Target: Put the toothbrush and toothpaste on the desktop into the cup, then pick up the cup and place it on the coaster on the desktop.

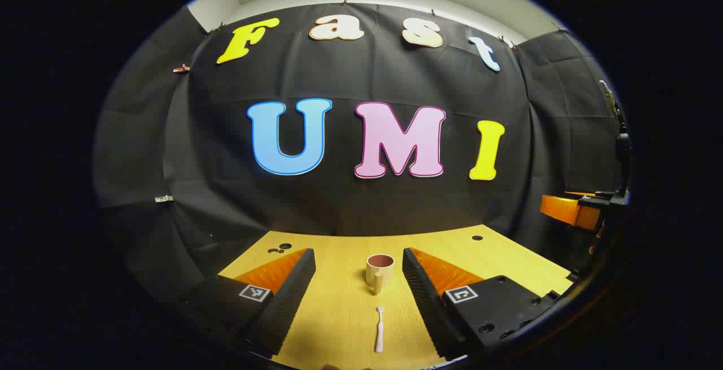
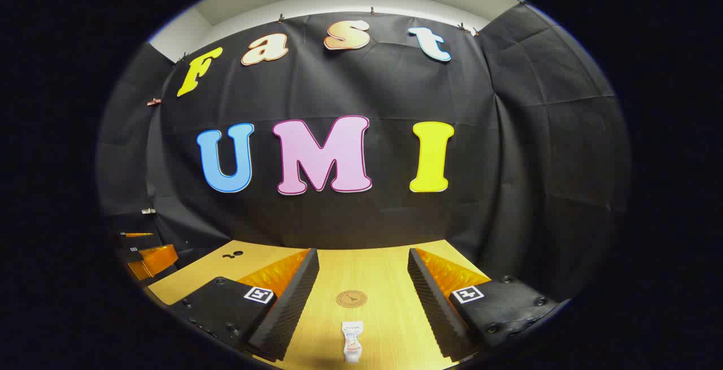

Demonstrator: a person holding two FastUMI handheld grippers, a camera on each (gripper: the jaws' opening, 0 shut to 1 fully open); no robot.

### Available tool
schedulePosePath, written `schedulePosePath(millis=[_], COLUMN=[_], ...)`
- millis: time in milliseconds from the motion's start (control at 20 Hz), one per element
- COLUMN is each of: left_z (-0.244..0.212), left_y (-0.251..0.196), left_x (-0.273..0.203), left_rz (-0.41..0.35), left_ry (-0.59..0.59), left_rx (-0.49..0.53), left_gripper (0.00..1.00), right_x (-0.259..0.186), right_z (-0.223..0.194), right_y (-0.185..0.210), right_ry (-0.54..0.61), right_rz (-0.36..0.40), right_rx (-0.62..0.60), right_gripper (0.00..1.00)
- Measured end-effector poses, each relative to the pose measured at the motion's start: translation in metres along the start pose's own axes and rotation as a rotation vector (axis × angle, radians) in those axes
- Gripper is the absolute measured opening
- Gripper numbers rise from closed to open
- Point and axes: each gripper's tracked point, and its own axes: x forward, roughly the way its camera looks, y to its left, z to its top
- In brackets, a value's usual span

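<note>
In the left gripper view a cream cup [image 1: 379, 272] with a brown inside stands upright on the wooden desktop [image 1: 339, 313]. A pale pink toothbrush [image 1: 379, 329] lies in front of it, head toward the cup. My left gripper [image 1: 358, 291] hovers open, with cup and toothbrush in the gap between its fingers. In the right gripper view a small white toothpaste tube [image 2: 352, 340] lies on the desktop [image 2: 384, 279], and a round tan coaster [image 2: 351, 299] sits just beyond it. My right gripper [image 2: 362, 294] is open above them, holding nothing.
The other gripper's orange finger [image 1: 567, 210] shows at the right edge of the left gripper view, and orange parts [image 2: 151, 259] show at the left edge of the right gripper view. Small dark holes [image 1: 281, 247] mark the desktop's far corners. The black cloth wall closes the back.
</note>
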Motion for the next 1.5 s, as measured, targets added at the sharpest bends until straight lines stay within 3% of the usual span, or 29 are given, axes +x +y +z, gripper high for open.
schedulePosePath(millis=[350, 1050, 1250, 1500], left_z=[-0.007, -0.020, -0.031, -0.044], left_y=[-0.016, -0.010, -0.002, 0.008], left_x=[0.006, 0.013, 0.015, 0.016], left_rz=[-0.010, 0.009, 0.027, 0.055], left_ry=[0.009, 0.033, 0.067, 0.102], left_rx=[0.009, -0.006, -0.014, -0.025], left_gripper=[0.97, 0.96, 0.97, 0.97], right_x=[0.013, 0.037, 0.048, 0.061], right_z=[-0.024, -0.052, -0.074, -0.130], right_y=[-0.018, -0.002, 0.006, 0.015], right_ry=[0.069, 0.170, 0.239, 0.398], right_rz=[-0.025, 0.001, 0.016, 0.039], right_rx=[0.009, -0.006, -0.008, 0.020], right_gripper=[0.97, 0.97, 0.96, 0.96])
